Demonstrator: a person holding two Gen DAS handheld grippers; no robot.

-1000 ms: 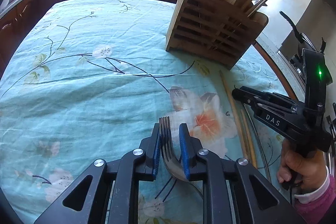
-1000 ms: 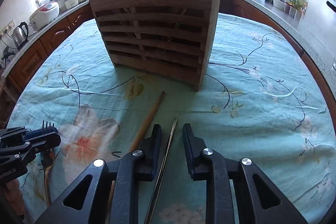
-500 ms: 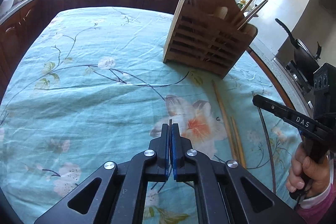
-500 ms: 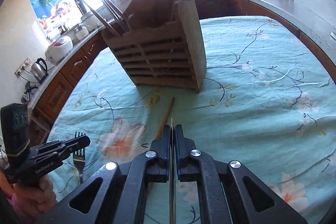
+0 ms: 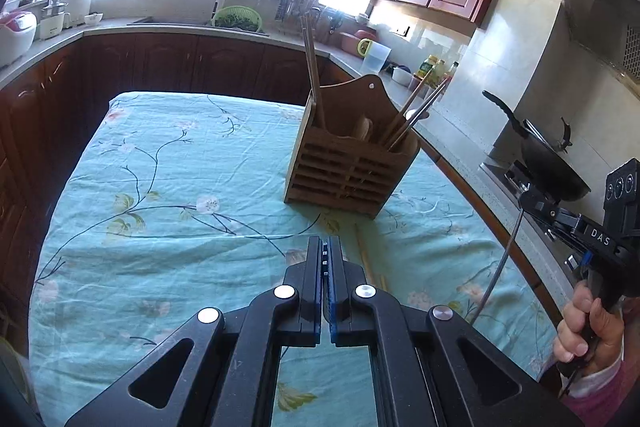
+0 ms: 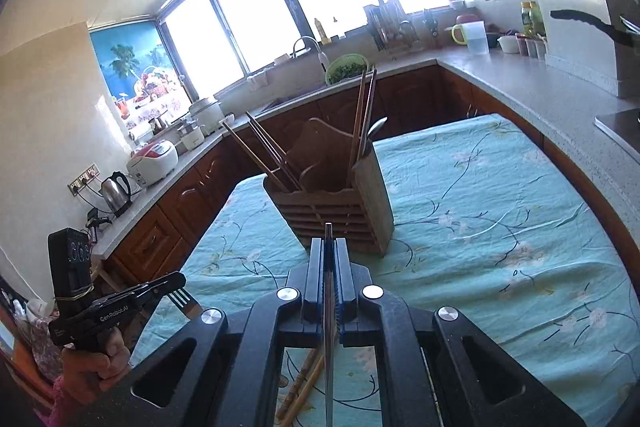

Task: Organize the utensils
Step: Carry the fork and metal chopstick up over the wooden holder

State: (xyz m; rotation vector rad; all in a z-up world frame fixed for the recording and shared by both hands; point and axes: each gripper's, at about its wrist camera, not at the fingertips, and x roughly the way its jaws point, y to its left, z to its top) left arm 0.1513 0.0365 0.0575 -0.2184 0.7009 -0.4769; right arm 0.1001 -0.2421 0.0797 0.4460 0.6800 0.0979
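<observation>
Two tongs, both clamped: my left tongs (image 5: pixel 325 259) pinch a steel fork (image 6: pixel 185 299), tines poking out; my right tongs (image 6: pixel 329 259) grip a thin metal chopstick (image 5: pixel 496 271). Both hang above the desk (image 5: pixel 168 227), near the slatted wooden holder (image 6: pixel 340 203).

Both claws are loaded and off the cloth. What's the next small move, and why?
Probably carry the right claw forward over the wooden holder and tip its metal chopstick upright. It sits directly in line with the holder, whose compartments are open on top. The left claw, holding the fork, is off to the side.
</observation>
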